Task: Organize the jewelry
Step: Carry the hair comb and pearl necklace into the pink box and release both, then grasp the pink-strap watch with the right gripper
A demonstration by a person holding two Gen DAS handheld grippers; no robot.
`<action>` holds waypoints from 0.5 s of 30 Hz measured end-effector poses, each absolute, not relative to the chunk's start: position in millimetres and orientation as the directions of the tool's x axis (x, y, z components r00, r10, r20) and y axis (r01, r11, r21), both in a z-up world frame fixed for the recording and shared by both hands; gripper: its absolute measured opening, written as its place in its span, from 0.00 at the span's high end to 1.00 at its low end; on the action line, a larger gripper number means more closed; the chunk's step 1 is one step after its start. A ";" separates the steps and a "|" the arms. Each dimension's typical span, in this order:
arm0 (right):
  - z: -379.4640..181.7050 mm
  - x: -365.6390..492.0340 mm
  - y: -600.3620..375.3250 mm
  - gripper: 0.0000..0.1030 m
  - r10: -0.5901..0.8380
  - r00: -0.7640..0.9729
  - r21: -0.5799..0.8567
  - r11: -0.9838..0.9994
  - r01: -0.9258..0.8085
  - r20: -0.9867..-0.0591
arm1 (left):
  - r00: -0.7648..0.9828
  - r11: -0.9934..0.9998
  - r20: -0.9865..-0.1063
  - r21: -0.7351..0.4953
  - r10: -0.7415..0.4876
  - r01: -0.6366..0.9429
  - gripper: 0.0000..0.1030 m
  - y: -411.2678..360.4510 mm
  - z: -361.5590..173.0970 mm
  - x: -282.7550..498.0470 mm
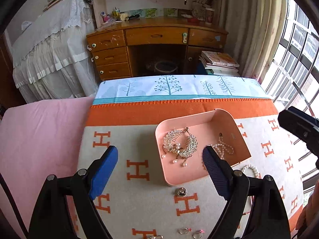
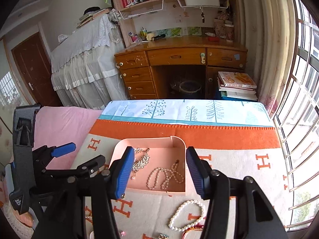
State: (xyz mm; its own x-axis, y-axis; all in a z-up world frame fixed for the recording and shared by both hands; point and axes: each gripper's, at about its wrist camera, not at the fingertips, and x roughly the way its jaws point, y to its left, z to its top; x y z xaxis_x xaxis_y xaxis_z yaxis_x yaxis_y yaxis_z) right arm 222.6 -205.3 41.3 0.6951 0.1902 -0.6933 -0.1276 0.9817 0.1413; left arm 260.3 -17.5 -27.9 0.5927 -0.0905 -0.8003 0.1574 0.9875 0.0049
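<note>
Both tools, left [image 1: 160, 159] and right [image 2: 158, 170], gape empty over tray [image 1: 225, 119]; comb [image 1: 180, 144], necklace [image 2: 165, 176] already sorted; bracelet [image 2: 186, 215] waits outside.

A shallow pink tray [image 1: 237, 133] sits open on the H-patterned blanket [image 1: 123, 137], holding a silver leaf-shaped hair comb [image 1: 179, 144] with dangling drops at its left and a loosely coiled pearl necklace [image 2: 165, 176] at its right. Just outside the tray's near right corner lies a white pearl bracelet [image 2: 186, 215] in an open loop. A round brooch [image 1: 181, 191] rests just beside the tray's near edge, with small clear-stone rings [image 1: 184, 230] farther from it.
</note>
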 end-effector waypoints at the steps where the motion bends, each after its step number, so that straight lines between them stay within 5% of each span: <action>1: 44.8 216.1 -205.8 0.47 0.203 0.715 0.154 0.979 -0.133 -0.669 | 0.600 0.986 -0.795 0.014 -0.089 0.166 0.17 -15.3 -25.8 253.3; 5: 55.4 185.2 -208.2 0.47 0.231 0.779 0.165 0.972 -0.165 -0.584 | 0.577 0.980 -0.809 0.011 -0.108 0.198 0.17 -4.8 -20.2 227.8; 15: 40.3 121.7 -199.8 0.47 0.267 0.693 0.140 0.962 -0.235 -0.670 | 0.622 0.998 -0.783 0.018 -0.019 0.054 0.03 16.3 -30.6 131.8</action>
